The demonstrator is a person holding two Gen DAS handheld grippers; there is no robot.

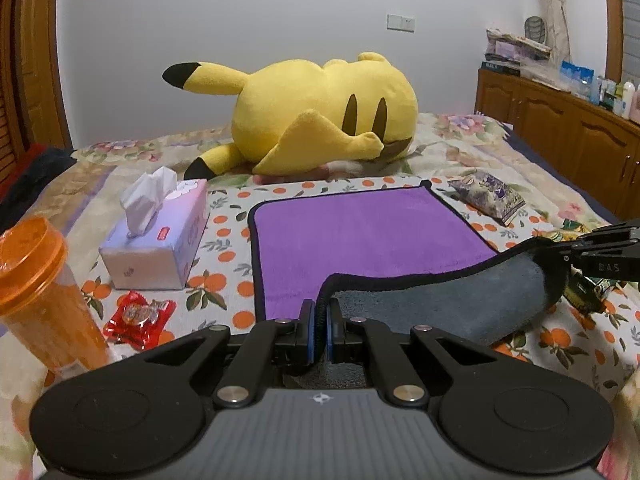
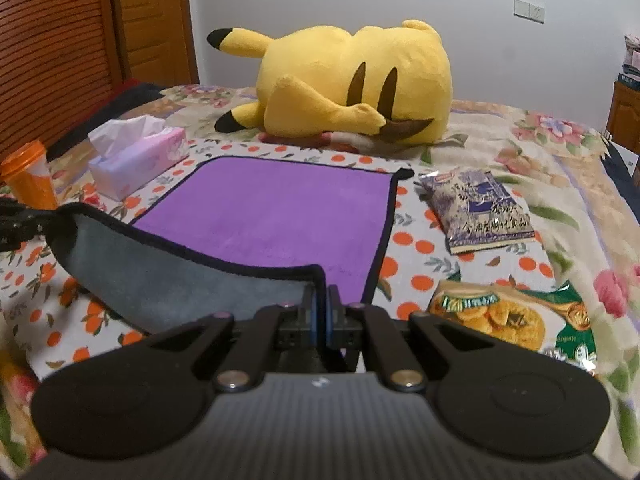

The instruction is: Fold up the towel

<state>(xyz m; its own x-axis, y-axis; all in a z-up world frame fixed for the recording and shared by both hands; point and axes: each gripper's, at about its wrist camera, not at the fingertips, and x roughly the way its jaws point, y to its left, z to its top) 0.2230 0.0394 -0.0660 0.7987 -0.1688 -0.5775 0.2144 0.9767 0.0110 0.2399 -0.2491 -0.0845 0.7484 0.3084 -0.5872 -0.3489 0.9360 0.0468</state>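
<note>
Between the closed blue pads of the left gripper (image 1: 320,322), the near black-trimmed edge of the towel (image 1: 360,232) is pinched; the other near corner is clamped likewise by the right gripper (image 2: 320,312). The lifted edge is turned up, its grey underside shown, while the purple remainder is spread flat on the orange-patterned bedspread (image 2: 420,248), flanked by a tissue box (image 1: 156,236) and a snack packet (image 2: 480,208).

The far half of the towel (image 1: 360,236) lies bare; tissue box (image 1: 156,240) left, snack packet (image 2: 480,208) right, plush toy (image 1: 320,116) beyond hem it.
</note>
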